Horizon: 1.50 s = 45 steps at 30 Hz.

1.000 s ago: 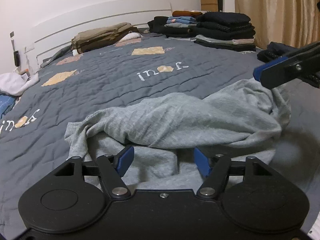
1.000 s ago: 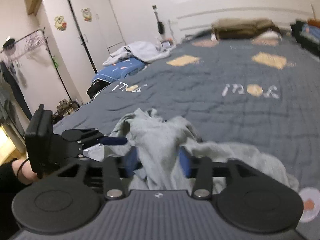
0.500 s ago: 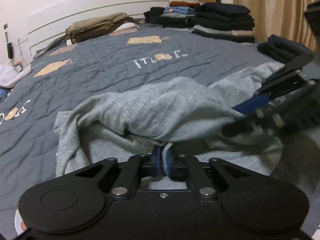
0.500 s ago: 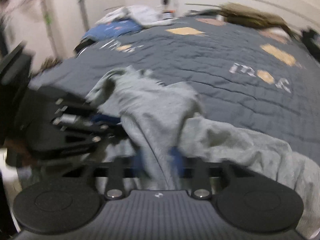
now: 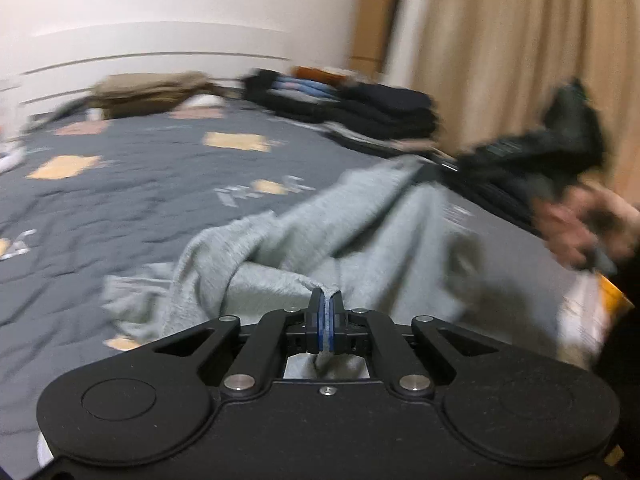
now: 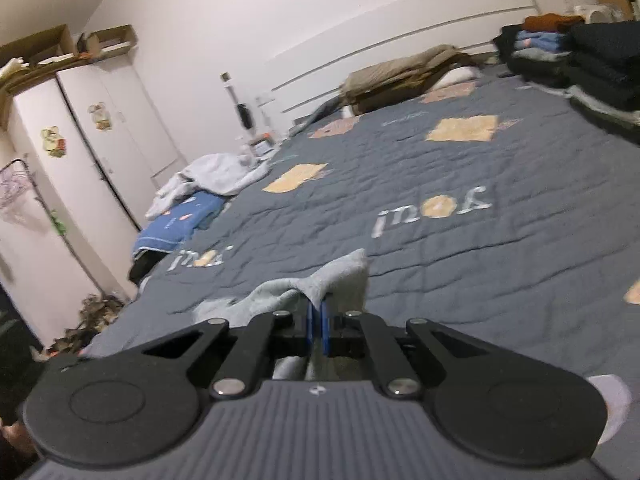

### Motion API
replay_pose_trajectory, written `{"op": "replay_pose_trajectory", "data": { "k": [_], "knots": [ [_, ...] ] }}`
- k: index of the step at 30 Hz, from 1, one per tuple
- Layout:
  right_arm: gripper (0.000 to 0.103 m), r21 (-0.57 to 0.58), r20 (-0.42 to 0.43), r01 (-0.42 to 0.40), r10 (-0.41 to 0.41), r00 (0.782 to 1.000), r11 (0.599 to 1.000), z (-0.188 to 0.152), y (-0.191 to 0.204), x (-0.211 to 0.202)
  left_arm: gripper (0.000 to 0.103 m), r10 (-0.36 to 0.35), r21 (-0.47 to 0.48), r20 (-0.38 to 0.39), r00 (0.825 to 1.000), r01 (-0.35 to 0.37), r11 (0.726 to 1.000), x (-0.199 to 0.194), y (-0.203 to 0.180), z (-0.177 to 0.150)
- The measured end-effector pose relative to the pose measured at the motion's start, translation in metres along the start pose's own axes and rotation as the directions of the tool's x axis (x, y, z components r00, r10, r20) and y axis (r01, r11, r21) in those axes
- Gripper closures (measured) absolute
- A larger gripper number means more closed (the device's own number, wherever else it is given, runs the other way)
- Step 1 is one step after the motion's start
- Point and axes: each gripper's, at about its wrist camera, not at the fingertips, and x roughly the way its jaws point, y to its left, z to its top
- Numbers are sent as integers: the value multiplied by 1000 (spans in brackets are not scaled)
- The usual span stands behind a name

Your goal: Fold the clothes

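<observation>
Both grippers, left and right, have clamped and lifted the shirt's edges; soft, limp, best held at corners.

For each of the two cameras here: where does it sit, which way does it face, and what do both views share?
Left wrist: sits on the left gripper, looks across the bed toward the curtain; jaws shut on the grey garment; a blurred hand at right.
Right wrist: sits on the right gripper, looks toward the wardrobe; jaws shut on the same garment.
Shared: grey quilt, headboard, folded stacks.
</observation>
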Motion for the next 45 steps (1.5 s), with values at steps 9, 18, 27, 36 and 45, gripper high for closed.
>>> {"op": "replay_pose_trajectory", "data": {
  "k": [9, 18, 27, 36, 45],
  "knots": [
    [95, -175, -213, 29, -66, 975, 984, -13, -1, 9, 87, -50, 87, -147, 988, 63, 994, 26, -18, -11],
    [53, -136, -90, -127, 115, 989, 983, 0, 6, -14, 40, 96, 5, 31, 995, -96, 995, 22, -1, 4],
    [40, -202, -142, -30, 1, 990, 979, -16, 12, 20, 40, 145, 108, -65, 987, -138, 985, 61, -17, -9],
    [92, -127, -166, 24, -45, 985, 992, -29, 1, 39, 93, 189, 66, -89, 978, -184, 981, 57, 2, -13],
    [94, 56, 80, 95, -99, 992, 994, -5, -29, -4, 95, 614, -330, 107, 782, -555, 764, -35, 79, 9]
  ]
}}
